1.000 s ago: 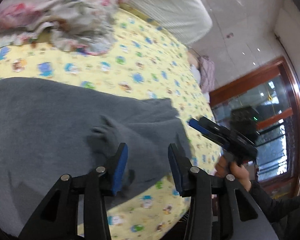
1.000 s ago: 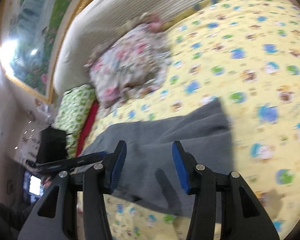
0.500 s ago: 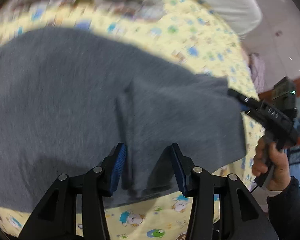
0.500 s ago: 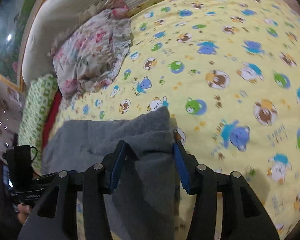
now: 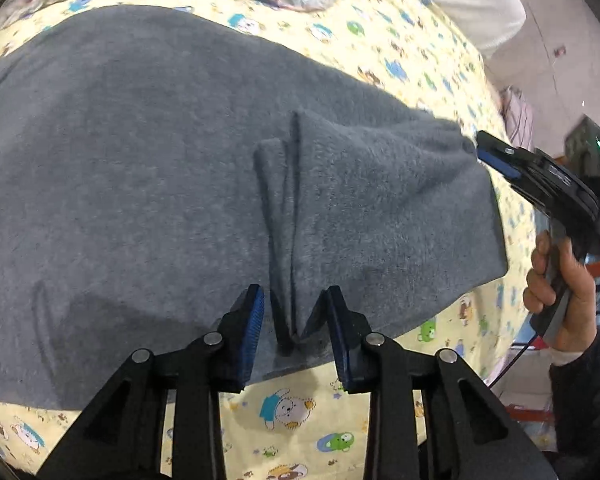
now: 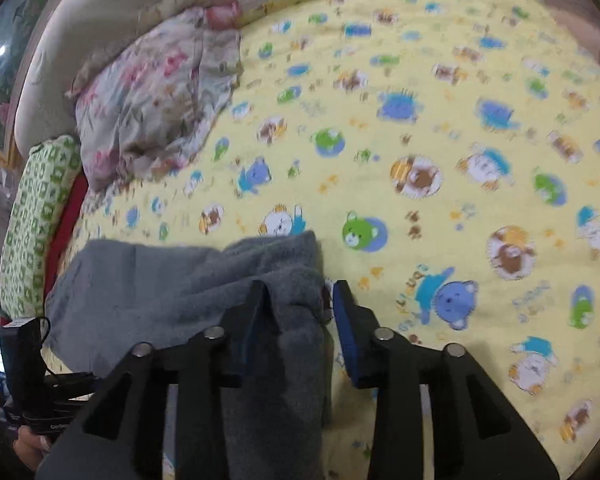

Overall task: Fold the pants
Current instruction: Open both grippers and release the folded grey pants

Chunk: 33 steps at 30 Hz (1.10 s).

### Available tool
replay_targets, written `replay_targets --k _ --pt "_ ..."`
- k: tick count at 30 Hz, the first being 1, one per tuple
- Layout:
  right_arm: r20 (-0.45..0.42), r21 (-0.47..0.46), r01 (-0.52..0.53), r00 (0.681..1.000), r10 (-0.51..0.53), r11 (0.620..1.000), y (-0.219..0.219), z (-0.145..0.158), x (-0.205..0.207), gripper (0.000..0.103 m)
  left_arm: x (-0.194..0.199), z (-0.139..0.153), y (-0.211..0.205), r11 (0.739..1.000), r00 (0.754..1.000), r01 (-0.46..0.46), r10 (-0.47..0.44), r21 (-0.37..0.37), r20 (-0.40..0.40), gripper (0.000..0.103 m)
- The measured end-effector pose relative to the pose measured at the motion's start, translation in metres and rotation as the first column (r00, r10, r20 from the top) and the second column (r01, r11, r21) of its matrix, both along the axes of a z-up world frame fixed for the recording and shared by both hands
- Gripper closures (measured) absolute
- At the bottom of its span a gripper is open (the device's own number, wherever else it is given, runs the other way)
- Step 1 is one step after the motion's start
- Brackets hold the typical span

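Note:
The grey fleece pants (image 5: 160, 184) lie spread on a yellow cartoon-print bed sheet (image 5: 292, 404). My left gripper (image 5: 296, 332) is open, its blue pads either side of a raised fold at the near hem. My right gripper (image 6: 300, 312) is open around the pants' far corner (image 6: 284, 256), with cloth between its pads. In the left wrist view the right gripper (image 5: 500, 160) sits at the pants' right corner, held by a hand (image 5: 560, 276).
A crumpled floral cloth (image 6: 160, 92) lies near the white headboard (image 6: 112, 4). A green patterned pillow (image 6: 36, 220) sits at the bed's left edge. The sheet (image 6: 460, 160) stretches out to the right of the pants.
Both grippers moved down to the pants. The left now straddles a fold at the near hem; the right moved onto the far corner, and its jaws have narrowed around the cloth.

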State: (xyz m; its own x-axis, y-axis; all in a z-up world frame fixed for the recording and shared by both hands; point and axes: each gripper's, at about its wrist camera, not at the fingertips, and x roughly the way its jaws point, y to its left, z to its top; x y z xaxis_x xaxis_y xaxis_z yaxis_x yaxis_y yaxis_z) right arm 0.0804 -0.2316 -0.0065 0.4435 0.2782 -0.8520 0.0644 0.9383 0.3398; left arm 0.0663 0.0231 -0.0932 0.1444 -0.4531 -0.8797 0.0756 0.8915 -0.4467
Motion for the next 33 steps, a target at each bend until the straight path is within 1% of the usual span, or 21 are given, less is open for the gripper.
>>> replay_targets --k 3,4,6,8,10,11,13,14,15,16,17,18,20,23,24,26,30,33 --pt "0.080 0.008 -0.039 0.996 0.039 0.999 0.017 0.026 -0.010 0.065 -0.002 0.004 0.010 1.000 1.000 -0.018 0.018 -0.015 -0.004 0.072" --pt "0.100 0.039 -0.076 0.992 0.072 0.996 0.027 0.032 -0.012 0.065 -0.004 0.005 0.014 0.999 1.000 -0.028 0.028 -0.016 0.000 0.072" --pt "0.116 0.093 -0.148 0.984 0.137 0.985 0.048 0.037 -0.015 0.065 -0.005 0.010 0.020 0.998 0.999 -0.039 0.040 -0.048 0.008 0.072" --pt "0.111 0.170 -0.222 0.972 0.205 0.960 0.071 0.033 -0.015 0.065 -0.003 0.016 0.023 0.996 0.999 -0.047 0.048 -0.076 0.018 0.072" --pt "0.094 0.232 -0.275 0.961 0.260 0.933 0.094 0.024 -0.015 0.065 -0.004 0.024 0.019 0.993 0.998 -0.041 0.046 -0.107 0.040 0.072" --pt "0.082 0.254 -0.294 0.956 0.282 0.921 0.104 0.019 -0.014 0.065 -0.004 0.025 0.016 0.992 0.998 -0.033 0.038 -0.119 0.042 0.069" --pt "0.045 0.274 -0.327 0.944 0.328 0.904 0.124 0.007 -0.010 0.065 -0.004 0.022 0.010 0.994 0.999 -0.020 0.024 -0.105 0.038 0.069" --pt "0.020 0.266 -0.340 0.937 0.348 0.902 0.132 -0.001 -0.009 0.065 -0.005 0.017 0.005 0.995 0.999 -0.010 0.013 -0.099 0.029 0.069" --pt "-0.023 0.253 -0.346 0.932 0.363 0.904 0.140 -0.012 -0.007 0.065 -0.006 0.010 0.000 0.996 1.000 -0.002 0.003 -0.093 0.012 0.069" --pt "-0.077 0.230 -0.347 0.925 0.373 0.909 0.146 -0.026 -0.002 0.065 -0.007 0.001 -0.004 0.997 1.000 0.005 -0.007 -0.078 -0.013 0.069" --pt "-0.112 0.212 -0.348 0.920 0.376 0.913 0.150 -0.037 -0.001 0.065 -0.009 -0.006 -0.006 0.999 1.000 0.007 -0.009 -0.054 -0.030 0.069" --pt "-0.121 0.213 -0.347 0.918 0.377 0.913 0.150 -0.041 -0.001 0.065 -0.012 -0.008 -0.005 0.998 0.999 0.005 -0.007 -0.055 -0.035 0.069" --pt "-0.116 0.213 -0.348 0.919 0.377 0.913 0.154 -0.038 0.001 0.065 -0.017 -0.002 0.004 0.997 1.000 -0.018 0.016 -0.081 -0.025 0.069" --pt "-0.061 0.222 -0.374 0.917 0.395 0.901 0.162 -0.019 0.002 0.065 -0.027 0.013 0.025 0.994 0.998 -0.061 0.062 -0.095 0.007 0.069" --pt "-0.039 0.226 -0.389 0.912 0.407 0.893 0.167 -0.011 0.004 0.065 -0.030 0.016 0.033 0.991 0.997 -0.079 0.080 -0.107 0.012 0.069" --pt "-0.019 0.232 -0.412 0.904 0.428 0.881 0.177 -0.002 0.008 0.065 -0.037 0.024 0.053 0.984 0.991 -0.129 0.132 -0.125 0.019 0.069" --pt "0.002 0.234 -0.456 0.884 0.468 0.859 0.204 0.007 0.018 0.065 -0.052 0.036 0.093 0.961 0.967 -0.245 0.251 -0.126 0.032 0.068" --pt "0.005 0.231 -0.494 0.862 0.507 0.838 0.229 0.010 0.024 0.065 -0.065 0.042 0.128 0.932 0.939 -0.336 0.343 -0.135 0.033 0.068"
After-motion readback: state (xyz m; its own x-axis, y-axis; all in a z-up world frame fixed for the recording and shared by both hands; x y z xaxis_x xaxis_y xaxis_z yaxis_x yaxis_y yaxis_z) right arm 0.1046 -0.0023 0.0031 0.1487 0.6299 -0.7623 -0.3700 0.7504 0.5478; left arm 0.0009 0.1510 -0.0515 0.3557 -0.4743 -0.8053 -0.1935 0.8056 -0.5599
